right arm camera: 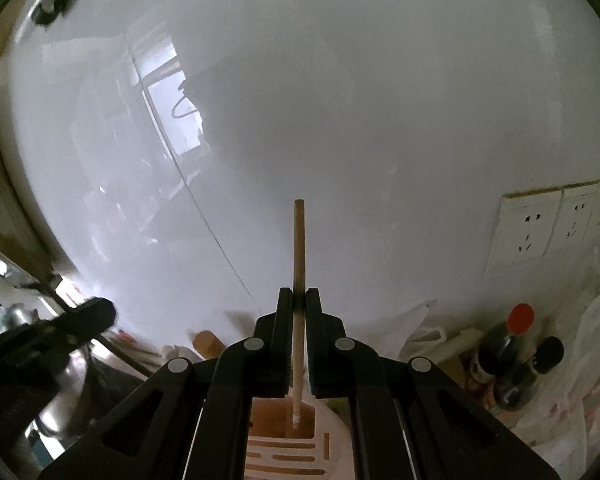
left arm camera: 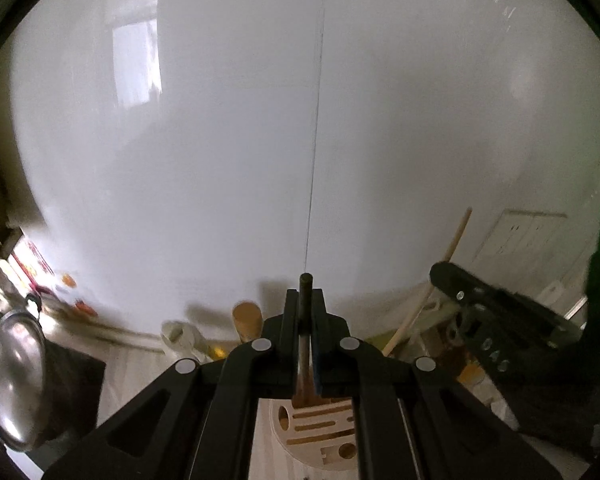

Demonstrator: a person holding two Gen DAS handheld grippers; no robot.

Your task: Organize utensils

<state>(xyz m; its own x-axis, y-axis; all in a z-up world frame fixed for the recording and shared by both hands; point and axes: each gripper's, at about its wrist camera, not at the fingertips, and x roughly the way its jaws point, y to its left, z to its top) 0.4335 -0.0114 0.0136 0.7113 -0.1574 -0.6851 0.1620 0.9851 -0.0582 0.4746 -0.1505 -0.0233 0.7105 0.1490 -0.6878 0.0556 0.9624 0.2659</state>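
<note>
My left gripper (left arm camera: 305, 300) is shut on a thin dark stick (left arm camera: 305, 284) that stands upright. The stick's brownish lower end reaches the top of a round wooden utensil holder (left arm camera: 320, 432) with slots and holes. My right gripper (right arm camera: 299, 300) is shut on a pale wooden chopstick (right arm camera: 299, 248), also upright. The chopstick's lower tip hangs in the holder's square compartment (right arm camera: 268, 420). In the left wrist view the right gripper (left arm camera: 446, 274) shows at the right with the chopstick (left arm camera: 456, 236) sticking out above it. The left gripper (right arm camera: 100, 314) appears at the left of the right wrist view.
A white wall fills the background, with sockets (right arm camera: 540, 224) at the right. Two dark sauce bottles (right arm camera: 504, 344) and plastic bags (right arm camera: 596, 340) stand right of the holder. A metal pot lid (left arm camera: 12, 372) lies at the left. A wooden handle (left arm camera: 246, 320) stands behind the holder.
</note>
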